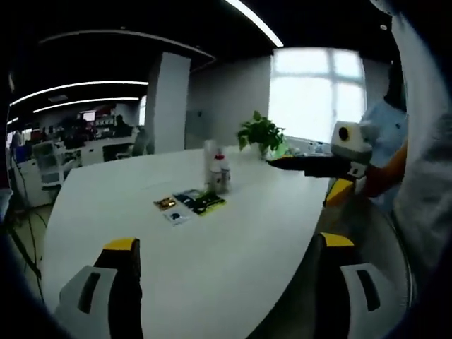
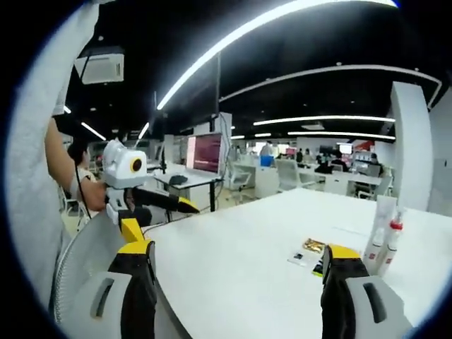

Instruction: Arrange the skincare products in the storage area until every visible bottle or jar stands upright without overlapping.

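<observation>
Over the near edge of the table: both grippers hang above the white table [image 1: 212, 261], well short of the products.
Left gripper: in the left gripper view the left gripper [image 1: 229, 244] has its yellow-tipped jaws spread wide apart with nothing between them but bare tabletop.
Right gripper: in the right gripper view the right gripper [image 2: 240, 251] likewise stands released, jaws far apart and empty.
Other gripper, seen from the left: the right gripper enters from the right, held level over the table edge, black jaws pointing toward the table centre.
Other gripper, seen from the right: the left gripper enters from the left, its yellow-tipped jaws pointing over the table edge.
Bottles: a small group of bottles [image 1: 217, 169] stands upright near the middle of the table; from the right they appear as a tall white tube [image 2: 381, 229] and a red-capped bottle [image 2: 392, 244] close together; whether they touch I cannot tell.
Flat items: packets [image 1: 191, 203] lie flat on the table just in front of the bottles, a gold-coloured packet [image 2: 313, 246] among them.
Plant: a potted plant [image 1: 261, 134] sits at the far edge of the table by the window [image 1: 314, 92].
Person: a sleeve [image 1: 424, 176] fills the right margin of the left gripper view.
Room: an office with desks, chairs and a screen [image 2: 206, 152] beyond.
</observation>
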Demonstrator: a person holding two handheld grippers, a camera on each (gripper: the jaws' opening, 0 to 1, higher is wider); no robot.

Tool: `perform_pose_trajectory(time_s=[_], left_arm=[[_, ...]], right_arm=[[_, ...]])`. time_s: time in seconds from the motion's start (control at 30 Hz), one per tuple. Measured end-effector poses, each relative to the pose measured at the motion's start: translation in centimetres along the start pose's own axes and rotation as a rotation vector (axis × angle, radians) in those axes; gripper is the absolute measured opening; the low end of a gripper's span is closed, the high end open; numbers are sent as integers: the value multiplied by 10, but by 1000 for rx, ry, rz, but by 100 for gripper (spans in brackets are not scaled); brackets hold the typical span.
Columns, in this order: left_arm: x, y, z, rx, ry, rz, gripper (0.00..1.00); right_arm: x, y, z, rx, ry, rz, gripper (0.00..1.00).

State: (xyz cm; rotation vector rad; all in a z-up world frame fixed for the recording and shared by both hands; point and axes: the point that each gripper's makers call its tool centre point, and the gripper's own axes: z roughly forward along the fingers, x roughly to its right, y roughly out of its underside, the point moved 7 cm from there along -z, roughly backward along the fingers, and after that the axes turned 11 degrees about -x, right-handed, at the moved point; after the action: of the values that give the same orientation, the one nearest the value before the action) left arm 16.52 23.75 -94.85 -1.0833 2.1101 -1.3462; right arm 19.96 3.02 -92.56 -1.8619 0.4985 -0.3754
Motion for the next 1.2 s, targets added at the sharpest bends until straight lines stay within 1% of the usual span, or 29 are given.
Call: perform_pose_trajectory(time_s=[0.07,0.17,0.23,0.3,0.4,0.53,0.67,0.77,0.83,0.93,1.07,1.2], left_arm=[[3,0,3,12,16,13,99],[5,0,3,6,14,39,99],[3,1,3,9,15,31,99],[-1,2,3,12,-3,18,99],[-6,1,2,35,-20,-17,99],[-8,1,1,41,-31,-27,99],[-9,3,2,22,-31,-41,99],[-8,3,2,31,-24,-32,99],[-7,4,3,16,-26,-35,99],[-7,3,2,27,-30,-19,99],[-7,4,3,15,-36,-21,99],[-8,4,3,17,-36,-22,99]], right_arm=[[-2,0,1,-4,0,-8,99],[-3,3,3,-18,0,-15,99],[-3,5,4,-27,4,-20,99],[-3,6,5,-40,8,-18,99],[-2,7,6,-47,13,-18,97],[0,10,7,-64,28,-21,95],[1,11,7,-75,41,-24,93],[1,12,7,-81,46,-25,92],[1,13,7,-86,45,-22,92],[1,13,7,-85,45,-17,91],[1,13,7,-87,42,-11,90],[1,14,8,-89,40,-9,90]])
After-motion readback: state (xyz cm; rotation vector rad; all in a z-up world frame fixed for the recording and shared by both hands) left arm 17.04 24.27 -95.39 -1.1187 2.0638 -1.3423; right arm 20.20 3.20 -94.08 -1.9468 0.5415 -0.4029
